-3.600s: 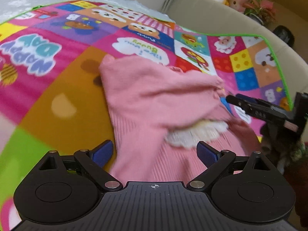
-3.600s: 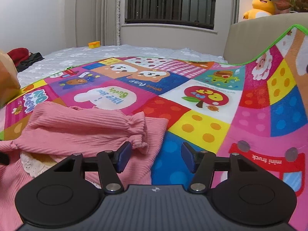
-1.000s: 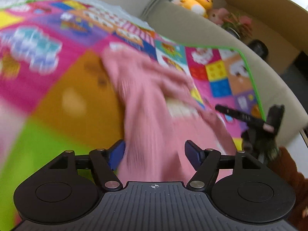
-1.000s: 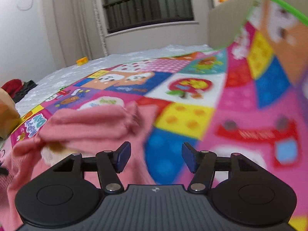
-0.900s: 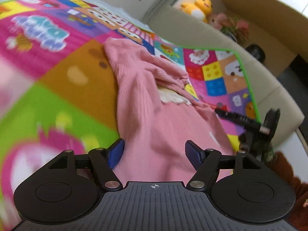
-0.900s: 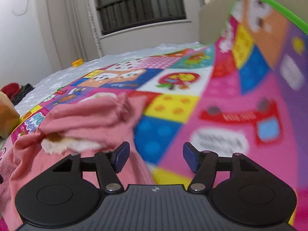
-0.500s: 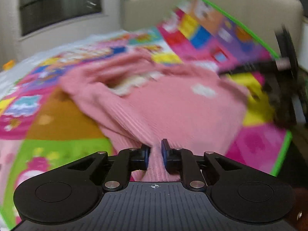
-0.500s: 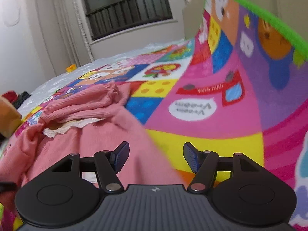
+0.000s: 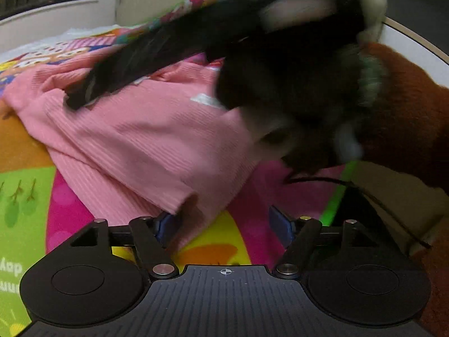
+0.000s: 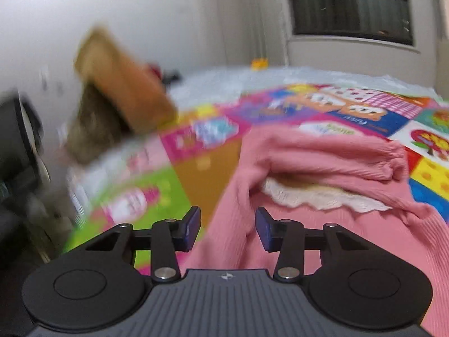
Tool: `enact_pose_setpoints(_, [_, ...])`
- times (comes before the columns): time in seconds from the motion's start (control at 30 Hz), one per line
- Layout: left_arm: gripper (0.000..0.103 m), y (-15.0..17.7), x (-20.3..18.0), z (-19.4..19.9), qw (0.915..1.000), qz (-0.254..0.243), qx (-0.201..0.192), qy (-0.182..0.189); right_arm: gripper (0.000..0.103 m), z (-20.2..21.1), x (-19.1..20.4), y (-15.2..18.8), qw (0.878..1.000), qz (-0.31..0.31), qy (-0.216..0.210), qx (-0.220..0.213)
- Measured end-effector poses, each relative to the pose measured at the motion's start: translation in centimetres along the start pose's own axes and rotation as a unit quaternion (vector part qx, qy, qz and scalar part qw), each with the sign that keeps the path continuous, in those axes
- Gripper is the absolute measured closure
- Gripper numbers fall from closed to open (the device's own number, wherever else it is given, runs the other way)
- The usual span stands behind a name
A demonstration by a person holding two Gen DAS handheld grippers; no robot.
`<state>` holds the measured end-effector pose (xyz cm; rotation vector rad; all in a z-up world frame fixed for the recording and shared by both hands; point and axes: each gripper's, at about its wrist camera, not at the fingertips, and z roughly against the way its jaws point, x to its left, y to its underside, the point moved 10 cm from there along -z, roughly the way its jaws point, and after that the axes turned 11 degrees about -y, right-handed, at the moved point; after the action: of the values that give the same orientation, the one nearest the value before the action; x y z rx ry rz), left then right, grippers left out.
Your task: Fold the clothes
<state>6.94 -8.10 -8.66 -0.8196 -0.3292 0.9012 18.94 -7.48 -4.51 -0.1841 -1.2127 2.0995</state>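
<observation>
Pink ribbed sweater (image 9: 146, 140), spread on the patchwork play mat (image 9: 25, 196), sleeve (image 10: 331, 157) folded across the chest above a lace collar (image 10: 322, 196). Soft, light, limp knit; likely to sag and slide; best pinched at the hem corner or a side seam. Left gripper (image 9: 223, 224) open, hem corner just beside its left finger. Right gripper (image 10: 228, 229) open over the sweater's left edge. Far side of the sweater masked by the blurred right gripper; mat edges smeared.

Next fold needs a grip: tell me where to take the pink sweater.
Take the pink sweater at its near hem corner, which lifts off the play mat. Bring the open left gripper in low from the near edge.
</observation>
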Motion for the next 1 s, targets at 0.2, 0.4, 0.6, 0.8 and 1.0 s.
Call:
enact_pose_setpoints(0.2, [0.016,-0.9,3.1,2.7,0.9995,0.02,-0.022,0.011,0.059,2.9,-3.0,3.0,0.998,-0.036,0.043,-0.006])
enact_pose_setpoints(0.4, [0.016,-3.4,8.1,2.7,0.9884,0.136,-0.067,0.015,0.047,16.7,-11.1,7.4,0.958,-0.163,0.206,-0.112])
enact_pose_setpoints(0.6, [0.017,-5.2,9.8,0.8,0.9696,0.226,-0.087,0.035,0.047,20.7,-15.3,13.3,0.914,-0.293,0.242,-0.141])
enact_pose_setpoints(0.8, [0.017,-5.6,8.7,-0.4,0.9714,0.224,-0.076,0.021,0.096,16.5,-15.2,11.2,0.933,-0.258,0.217,-0.128])
enact_pose_setpoints(1.0, [0.016,-5.8,8.2,0.7,0.9776,0.192,-0.085,0.008,0.096,14.3,-8.6,5.7,0.979,-0.051,0.188,-0.055])
